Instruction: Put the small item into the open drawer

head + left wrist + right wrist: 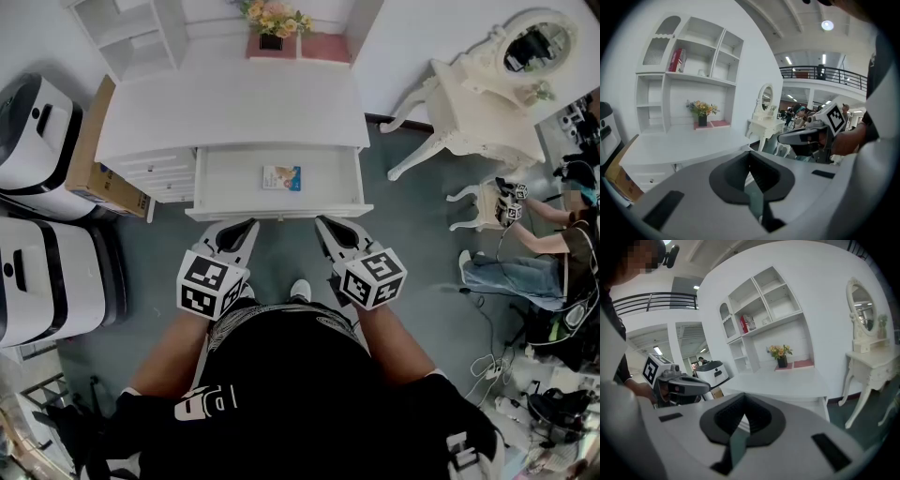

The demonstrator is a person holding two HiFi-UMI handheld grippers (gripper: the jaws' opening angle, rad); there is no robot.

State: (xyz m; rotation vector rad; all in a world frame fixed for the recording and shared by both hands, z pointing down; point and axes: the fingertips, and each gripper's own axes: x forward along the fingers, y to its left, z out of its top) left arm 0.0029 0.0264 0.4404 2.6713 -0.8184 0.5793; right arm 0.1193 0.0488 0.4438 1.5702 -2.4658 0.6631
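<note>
The white drawer (214, 180) of the desk stands pulled out in the head view. A small blue-and-white packet (281, 177) lies flat on its floor, near the middle. My left gripper (246, 226) and right gripper (323, 223) hang side by side just in front of the drawer's front panel, pointing toward it. Both are shut with nothing between the jaws. The left gripper view shows its jaws (749, 161) closed together, with the right gripper (806, 136) beside them. The right gripper view shows its own closed jaws (743, 401) and the left gripper (677, 385).
On the white desk top (234, 103) stands a flower pot (272, 28) at the back, below open shelves (689, 70). Two white machines (37, 216) and a cardboard box (98, 159) stand at the left. A white vanity table (469, 103), a stool and a seated person (534, 253) are at the right.
</note>
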